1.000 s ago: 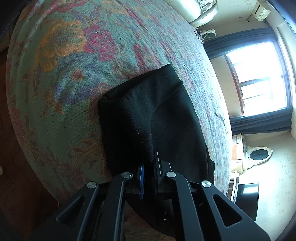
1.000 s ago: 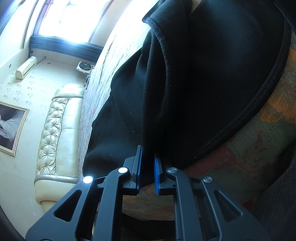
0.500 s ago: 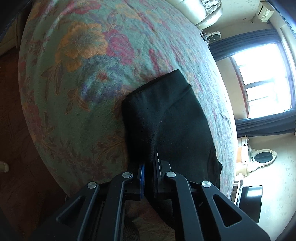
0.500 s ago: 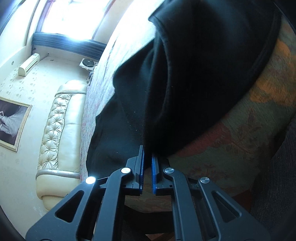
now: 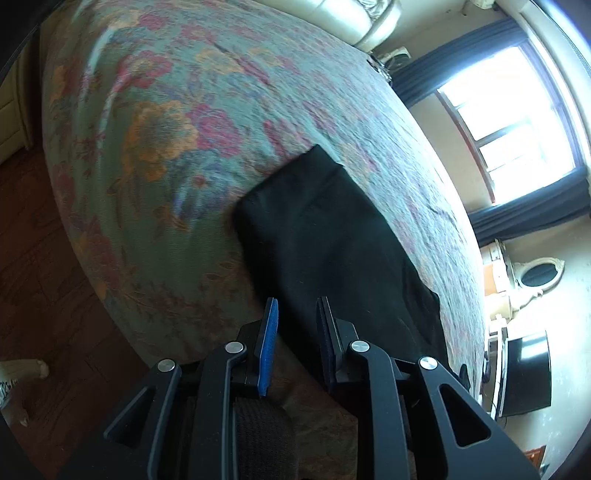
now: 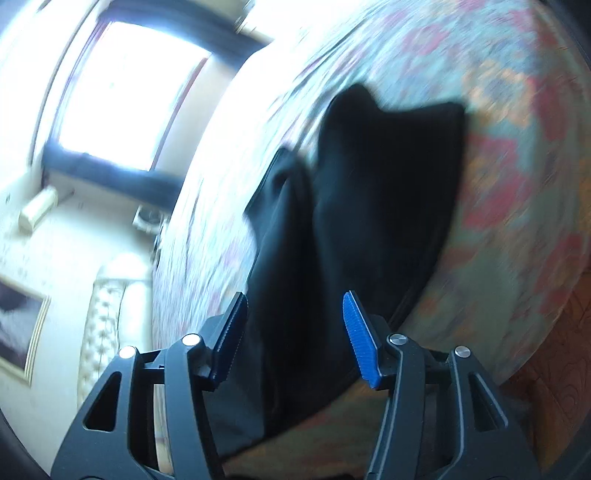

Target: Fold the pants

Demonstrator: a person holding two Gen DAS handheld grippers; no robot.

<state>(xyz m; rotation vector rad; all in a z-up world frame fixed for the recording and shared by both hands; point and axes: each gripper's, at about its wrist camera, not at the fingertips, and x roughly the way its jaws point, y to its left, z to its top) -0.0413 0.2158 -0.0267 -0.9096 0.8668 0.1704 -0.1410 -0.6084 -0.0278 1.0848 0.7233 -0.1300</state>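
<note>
The left tool (image 5: 295,321) is open a little, and nothing is between its two blue pads. The right tool (image 6: 293,325) is open wide, and it holds nothing too. Right in front of both tools lie the black pants (image 5: 325,251). They rest flat on the bed (image 5: 177,122), close to the near edge, on a cover with big flowers. The pants look already folded into a long, thick strip. The strip starts just past the tools and runs straight away from them, toward the middle of the bed. In the right view the picture is blurry, but the pants (image 6: 369,206) show two layers side by side, with a bumpy far end. Both tools sit at the near end of the pants, so neither one is much closer than the other. I think the far end is the part to reach for next, if one more fold is needed. Farther off are a cream sofa (image 5: 354,14) and a bright window (image 5: 506,107) with dark curtains.
</note>
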